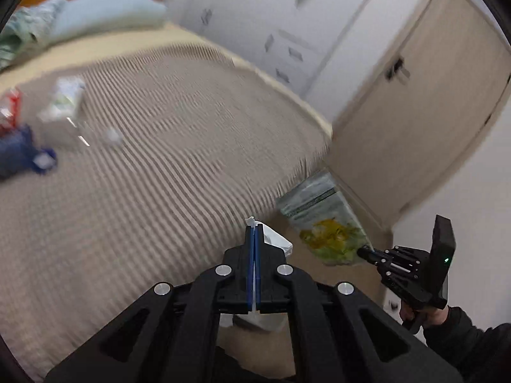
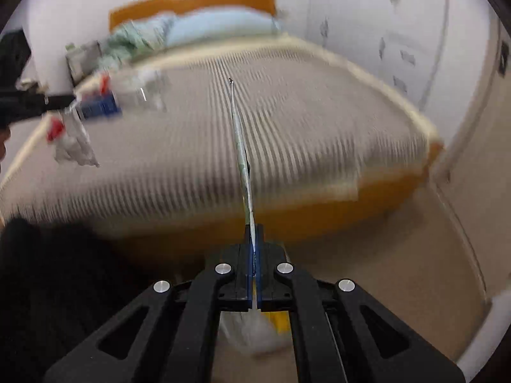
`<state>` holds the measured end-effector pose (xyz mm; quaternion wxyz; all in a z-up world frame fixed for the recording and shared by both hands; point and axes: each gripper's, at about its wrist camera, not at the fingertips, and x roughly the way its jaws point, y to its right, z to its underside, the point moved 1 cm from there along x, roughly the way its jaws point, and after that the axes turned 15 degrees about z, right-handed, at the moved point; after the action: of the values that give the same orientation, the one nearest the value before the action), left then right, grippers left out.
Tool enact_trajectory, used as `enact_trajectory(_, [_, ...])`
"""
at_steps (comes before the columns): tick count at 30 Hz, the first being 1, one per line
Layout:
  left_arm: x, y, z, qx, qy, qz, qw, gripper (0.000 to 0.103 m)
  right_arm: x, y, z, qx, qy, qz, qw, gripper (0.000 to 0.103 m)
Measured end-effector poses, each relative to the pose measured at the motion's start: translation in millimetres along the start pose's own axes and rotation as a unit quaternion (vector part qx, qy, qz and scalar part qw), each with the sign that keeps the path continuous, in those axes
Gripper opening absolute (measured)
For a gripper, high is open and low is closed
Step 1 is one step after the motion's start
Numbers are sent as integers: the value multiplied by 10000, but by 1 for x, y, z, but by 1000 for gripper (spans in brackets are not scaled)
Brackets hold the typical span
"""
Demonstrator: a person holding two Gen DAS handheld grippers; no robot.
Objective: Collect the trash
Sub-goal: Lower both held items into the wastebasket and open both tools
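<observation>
While both views are motion-blurred, the bed (image 1: pixel 179 134) with its striped cover fills the space ahead of both tools. Wardrobe (image 1: pixel 287 25) and door (image 1: pixel 424 105) stand beyond the bed's far right corner from the left tool. Pillow (image 2: pixel 220 25) lies at the headboard end, far ahead of the right tool. Trash pile (image 1: pixel 41 118) sits on the bed, ahead and left of the left tool: blue packet, red-and-white wrapper, pale cartons, too blurred to tell more. Snack bag (image 1: pixel 325 223), green-yellow print, hangs pinched in the right tool (image 1: pixel 364 252), below the bed's corner; in the right wrist view it shows edge-on, running forward from the closed fingers. Left tool (image 1: pixel 254 233) is clamped on a white plastic wrapper (image 1: pixel 274 239), which sticks out past its fingertips.
</observation>
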<state>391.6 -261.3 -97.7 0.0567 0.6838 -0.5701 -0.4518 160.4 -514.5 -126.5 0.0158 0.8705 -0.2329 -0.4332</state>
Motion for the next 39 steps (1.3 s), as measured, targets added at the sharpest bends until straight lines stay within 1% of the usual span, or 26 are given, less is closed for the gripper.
enact_trajectory(1, [20, 1, 9, -72, -196, 66, 9998, 0, 14, 3, 21, -56, -230, 86, 9997, 1])
enact_trajectory(2, [37, -1, 16, -74, -353, 44, 9993, 0, 27, 4, 35, -89, -418, 86, 9990, 1])
enact_trajectory(4, [66, 0, 28, 5, -604, -42, 9982, 0, 67, 5, 71, -263, -802, 242, 9961, 1])
enact_trajectory(7, [99, -9, 36, -69, -865, -107, 9962, 0, 131, -1, 110, -280, -1364, 61, 9902, 1])
enact_trajectory(9, [120, -15, 42, -174, -1062, -191, 9940, 0, 167, -12, 124, -330, -1616, -133, 9862, 1])
enact_trajectory(12, [142, -17, 45, -65, -1289, -369, 9910, 0, 212, -37, 138, -320, -2045, -639, 9762, 1])
enact_trajectory(13, [150, -18, 47, -95, -1382, -414, 9895, 0, 228, -44, 142, -255, -2216, -935, 9703, 1])
enact_trajectory(14, [158, -18, 48, -156, -1463, -412, 9883, 0, 240, -51, 146, -176, -2436, -1290, 9611, 1])
enact_trajectory(15, [165, -20, 50, -197, -1544, -432, 9869, 0, 260, -60, 153, -124, -2795, -1756, 9439, 2])
enact_trajectory(16, [172, -19, 50, -197, -1604, -464, 9858, 0, 274, -66, 156, -172, -2872, -1822, 9402, 2])
enact_trajectory(17, [181, -19, 50, -167, -1706, -516, 9838, 0, 288, -69, 158, -294, -2862, -1696, 9426, 15])
enact_trajectory(18, [190, -19, 52, -130, -1786, -570, 9822, 0, 305, -68, 161, -341, -2979, -1536, 9415, 32])
enact_trajectory(19, [199, -21, 54, -94, -1874, -631, 9802, 0, 316, -61, 164, -259, -3065, -1401, 9411, 68])
enact_trajectory(20, [217, -18, 53, -61, -1968, -667, 9782, 0, 323, -52, 164, -77, -3051, -1403, 9419, 70])
enact_trajectory(22, [241, -25, 51, -133, -2116, -694, 9748, 0, 324, -40, 165, 86, -2999, -1430, 9432, 70])
enact_trajectory(23, [256, -28, 53, -158, -2212, -694, 9726, 0, 322, -35, 164, 84, -2941, -1355, 9461, 70])
enact_trajectory(25, [282, -33, 58, -99, -2407, -839, 9669, 0, 312, -27, 163, 14, -2807, -1138, 9530, 70])
enact_trajectory(27, [314, -35, 67, -16, -2679, -917, 9591, 0, 299, -16, 162, 76, -2674, -982, 9585, 70])
enact_trajectory(28, [325, -36, 71, 27, -2770, -918, 9565, 0, 292, -6, 161, 186, -2601, -911, 9611, 70])
enact_trajectory(30, [350, -37, 84, 190, -3089, -958, 9461, 0, 274, 16, 164, 555, -2452, -747, 9650, 70])
enact_trajectory(32, [383, -37, 101, 348, -3460, -961, 9327, 0, 260, 34, 168, 880, -2431, -592, 9642, 70])
enact_trajectory(33, [391, -37, 107, 321, -3555, -919, 9296, 0, 251, 44, 171, 1077, -2373, -537, 9640, 70])
enact_trajectory(34, [409, -35, 117, 247, -3725, -803, 9242, 0, 247, 53, 171, 1238, -2335, -499, 9632, 70])
enact_trajectory(36, [417, -29, 134, 262, -3848, -706, 9199, 0, 234, 66, 181, 1552, -2289, -351, 9604, 70])
enact_trajectory(37, [432, -28, 145, 205, -3934, -604, 9172, 0, 228, 71, 186, 1668, -2273, -279, 9590, 70])
enact_trajectory(39, [441, -28, 154, 103, -3981, -648, 9150, 0, 217, 80, 194, 1910, -2291, -119, 9544, 70])
